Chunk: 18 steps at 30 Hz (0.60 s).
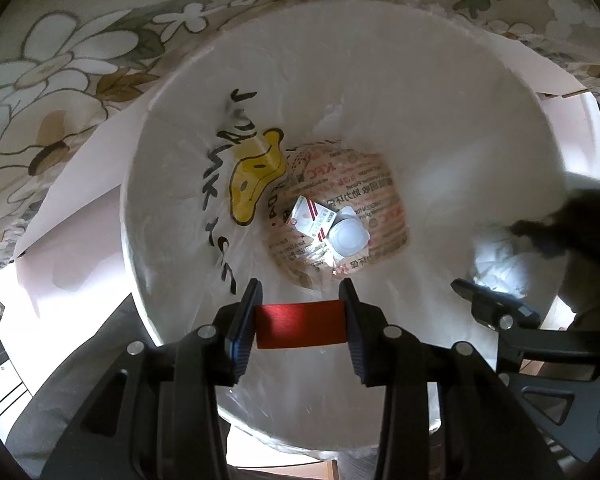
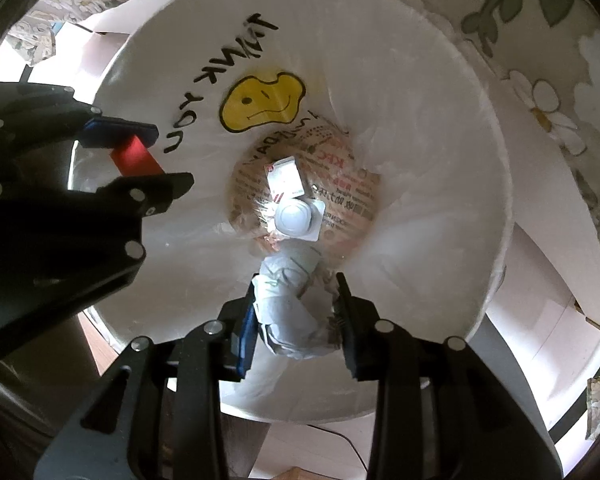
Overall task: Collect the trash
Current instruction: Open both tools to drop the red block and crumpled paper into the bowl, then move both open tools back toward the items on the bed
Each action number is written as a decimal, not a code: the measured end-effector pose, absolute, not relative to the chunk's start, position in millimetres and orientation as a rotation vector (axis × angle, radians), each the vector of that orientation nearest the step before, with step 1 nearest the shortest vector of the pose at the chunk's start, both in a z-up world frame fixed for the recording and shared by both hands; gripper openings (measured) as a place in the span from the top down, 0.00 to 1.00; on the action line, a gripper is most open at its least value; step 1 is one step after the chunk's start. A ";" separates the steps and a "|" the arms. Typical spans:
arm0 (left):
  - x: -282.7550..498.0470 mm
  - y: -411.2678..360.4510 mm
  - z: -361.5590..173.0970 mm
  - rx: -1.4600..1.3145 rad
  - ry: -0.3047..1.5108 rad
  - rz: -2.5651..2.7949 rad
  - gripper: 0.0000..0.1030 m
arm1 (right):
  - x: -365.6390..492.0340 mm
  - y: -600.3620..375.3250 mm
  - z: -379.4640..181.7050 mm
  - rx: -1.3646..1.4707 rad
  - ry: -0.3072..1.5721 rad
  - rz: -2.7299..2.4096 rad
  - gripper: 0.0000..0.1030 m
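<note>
Right wrist view: right tongs [image 2: 296,312] loosely bracket crumpled paper [image 2: 292,312]; left tongs [image 2: 140,152] bracket red piece [image 2: 134,158], contact unclear.

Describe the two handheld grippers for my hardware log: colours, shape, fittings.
Both the left gripper and the right gripper are black, angular linkage frames studded with round silver rivets or screw heads. Each ends in two flat fingers with blue ribbed pads on their inner faces. No cables, sleeves or hands show.
</note>
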<state>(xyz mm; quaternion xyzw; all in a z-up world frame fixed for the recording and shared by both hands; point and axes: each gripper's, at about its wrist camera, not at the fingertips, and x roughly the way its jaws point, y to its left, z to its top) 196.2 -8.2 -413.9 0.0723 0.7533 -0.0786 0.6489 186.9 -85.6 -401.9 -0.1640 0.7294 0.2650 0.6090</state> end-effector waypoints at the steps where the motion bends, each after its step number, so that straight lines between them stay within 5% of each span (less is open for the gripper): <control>1: 196.5 -8.0 -413.6 0.166 1.708 -0.172 0.48 | 187.1 -85.3 -401.8 -0.391 1.680 0.605 0.59; 18: 194.0 -6.1 -405.6 0.170 1.692 -0.166 0.44 | 189.8 -91.2 -396.9 -0.364 1.668 0.598 0.56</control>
